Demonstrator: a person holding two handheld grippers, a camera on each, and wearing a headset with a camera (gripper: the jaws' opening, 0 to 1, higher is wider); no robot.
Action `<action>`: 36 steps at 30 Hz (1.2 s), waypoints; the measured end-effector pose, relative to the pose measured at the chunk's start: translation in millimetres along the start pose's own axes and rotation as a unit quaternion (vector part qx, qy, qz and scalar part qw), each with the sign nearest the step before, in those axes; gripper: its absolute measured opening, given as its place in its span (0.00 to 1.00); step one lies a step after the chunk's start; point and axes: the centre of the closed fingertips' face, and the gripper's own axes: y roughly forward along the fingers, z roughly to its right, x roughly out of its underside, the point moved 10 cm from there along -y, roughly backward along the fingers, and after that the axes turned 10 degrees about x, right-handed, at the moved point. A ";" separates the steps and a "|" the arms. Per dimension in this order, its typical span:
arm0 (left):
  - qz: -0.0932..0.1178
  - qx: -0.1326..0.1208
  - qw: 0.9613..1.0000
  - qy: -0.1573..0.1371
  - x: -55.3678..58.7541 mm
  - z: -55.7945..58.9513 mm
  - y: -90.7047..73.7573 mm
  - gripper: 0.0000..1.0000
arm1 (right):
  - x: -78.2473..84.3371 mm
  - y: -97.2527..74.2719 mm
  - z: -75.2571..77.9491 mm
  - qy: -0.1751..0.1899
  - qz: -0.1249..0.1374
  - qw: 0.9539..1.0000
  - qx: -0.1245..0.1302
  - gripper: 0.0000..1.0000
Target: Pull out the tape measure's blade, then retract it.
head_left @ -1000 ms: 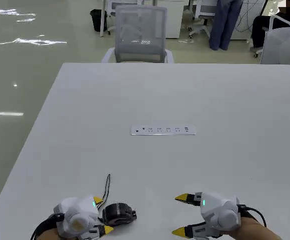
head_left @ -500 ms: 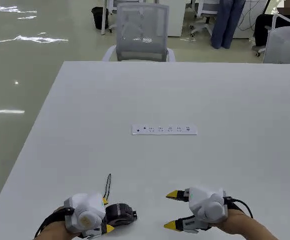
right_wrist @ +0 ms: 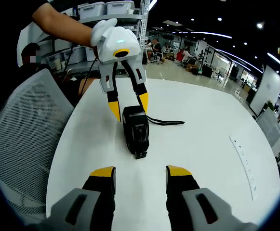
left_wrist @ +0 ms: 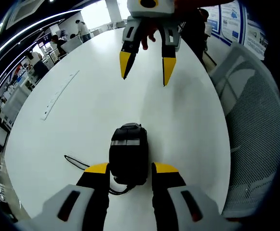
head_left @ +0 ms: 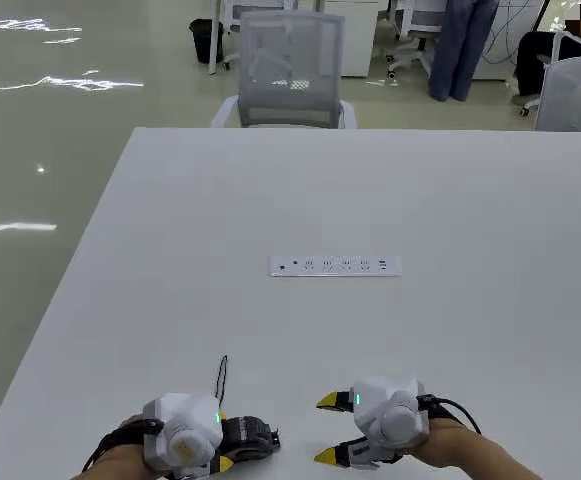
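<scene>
A black tape measure (head_left: 250, 437) lies near the table's front edge, its thin black wrist cord (head_left: 221, 376) trailing away across the top. My left gripper (head_left: 222, 440) is shut on the rear of the case; in the left gripper view the yellow-tipped jaws of the gripper (left_wrist: 131, 168) press both sides of the tape measure (left_wrist: 128, 151). My right gripper (head_left: 326, 429) stands open a short way to the right, its jaws pointing at the case. In the right gripper view the tape measure (right_wrist: 136, 126) lies just ahead of the open gripper (right_wrist: 140, 172), blade end toward me.
The white table (head_left: 370, 200) stretches far ahead. A white power strip (head_left: 335, 266) lies at mid-table. A grey mesh chair (head_left: 290, 70) stands at the far edge. People and office chairs are in the background at the right.
My right gripper has moved left, closer to the tape measure. My left gripper's jaws have closed in on the case.
</scene>
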 end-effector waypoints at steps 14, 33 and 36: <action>-0.007 0.003 1.000 0.008 1.3 -2.0 1.8 0.26 | 0.6 34.7 -1.2 -0.006 -0.010 1.000 -0.025 0.36; -0.008 0.019 1.000 0.010 1.7 -4.9 -0.6 0.24 | -0.7 73.7 -9.1 -0.028 -0.026 0.997 -0.062 0.24; -0.006 0.018 1.000 0.011 2.1 -4.9 -0.3 0.24 | -1.1 77.1 -12.7 -0.040 -0.031 0.997 -0.064 0.21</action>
